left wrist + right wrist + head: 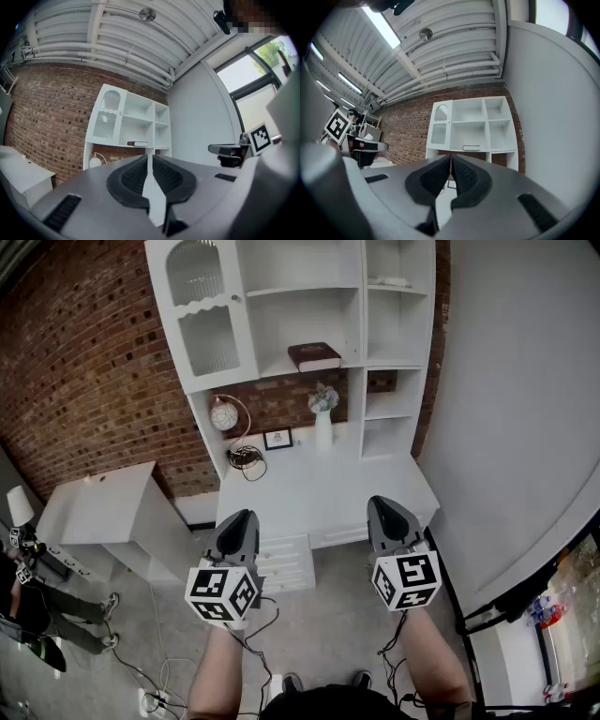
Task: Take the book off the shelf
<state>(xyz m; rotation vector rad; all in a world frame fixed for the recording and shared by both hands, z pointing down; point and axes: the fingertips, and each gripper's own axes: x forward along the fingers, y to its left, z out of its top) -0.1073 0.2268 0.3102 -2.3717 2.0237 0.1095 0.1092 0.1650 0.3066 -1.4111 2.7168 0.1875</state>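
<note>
A dark maroon book (314,356) lies flat on the middle shelf of the white shelf unit (398,352); it also shows as a thin dark slab (138,143) in the left gripper view and faintly (473,148) in the right gripper view. My left gripper (236,523) and right gripper (383,509) hover side by side in front of the white desk (281,488), well short of the shelf. Both are shut with nothing between their jaws. Seen from its own camera, the left gripper (151,159) points at the shelf, and the right gripper (450,160) does the same.
On the desk stand a white vase with flowers (322,418), a small picture frame (277,439), a round globe lamp (223,415) and tangled cables (245,458). A low white cabinet (103,512) stands left. A person (37,610) is at far left. Grey wall right.
</note>
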